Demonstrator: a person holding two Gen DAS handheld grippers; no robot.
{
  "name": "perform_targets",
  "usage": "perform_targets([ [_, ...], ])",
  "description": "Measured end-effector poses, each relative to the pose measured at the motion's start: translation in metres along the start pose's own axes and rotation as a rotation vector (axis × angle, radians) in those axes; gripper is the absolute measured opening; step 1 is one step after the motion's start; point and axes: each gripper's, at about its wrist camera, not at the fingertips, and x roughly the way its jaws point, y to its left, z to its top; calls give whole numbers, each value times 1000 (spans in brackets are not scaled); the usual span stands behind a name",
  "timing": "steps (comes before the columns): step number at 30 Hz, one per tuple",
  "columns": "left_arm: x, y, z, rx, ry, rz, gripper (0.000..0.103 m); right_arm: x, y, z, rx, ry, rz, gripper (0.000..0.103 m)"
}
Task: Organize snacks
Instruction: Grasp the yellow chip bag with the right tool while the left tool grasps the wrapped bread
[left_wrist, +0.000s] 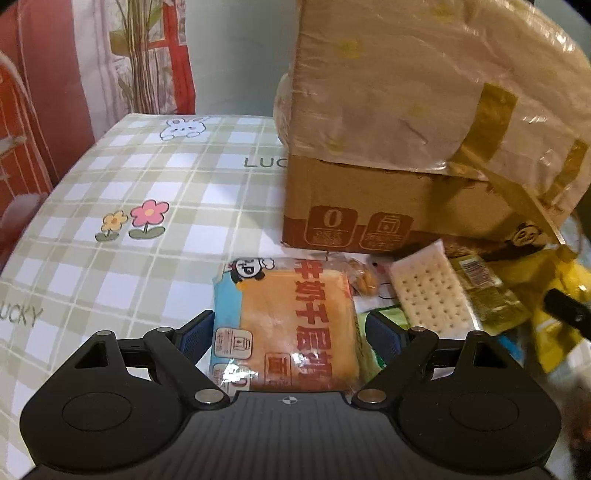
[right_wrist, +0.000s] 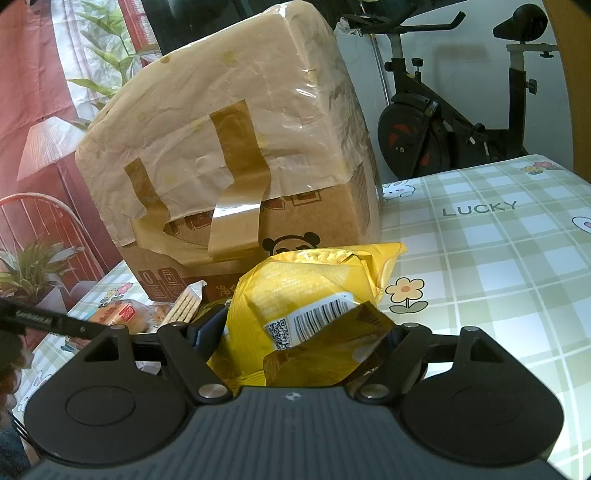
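A bread packet (left_wrist: 295, 325) with red lettering lies flat on the checked tablecloth (left_wrist: 129, 258), in front of a cardboard box (left_wrist: 369, 206). My left gripper (left_wrist: 290, 332) points down over it, open, one finger on each side of the packet. Beside the packet lie a white cracker pack (left_wrist: 428, 291) and a green-brown packet (left_wrist: 487, 291). My right gripper (right_wrist: 301, 332) is shut on a yellow snack bag (right_wrist: 306, 295), held upright before the box (right_wrist: 295, 221); the bag hides its right pad. The bread packet (right_wrist: 118, 314) and crackers (right_wrist: 184, 302) show at the left.
The tall box is wrapped on top in taped plastic sheet (right_wrist: 229, 122). A black fingertip of the right gripper (left_wrist: 565, 314) and the yellow bag (left_wrist: 554, 291) sit at the right edge. An exercise bike (right_wrist: 443, 122) stands beyond the table. Curtains (left_wrist: 55, 110) hang behind.
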Motion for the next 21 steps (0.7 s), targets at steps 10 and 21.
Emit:
perform_targets([
  [10,-4,-3,-11,-4,-19,42,74,1,0,0,3,1,3,80],
  [21,-28,3,-14,-43,-89,2,73,0,0,-1,2,3,7,76],
])
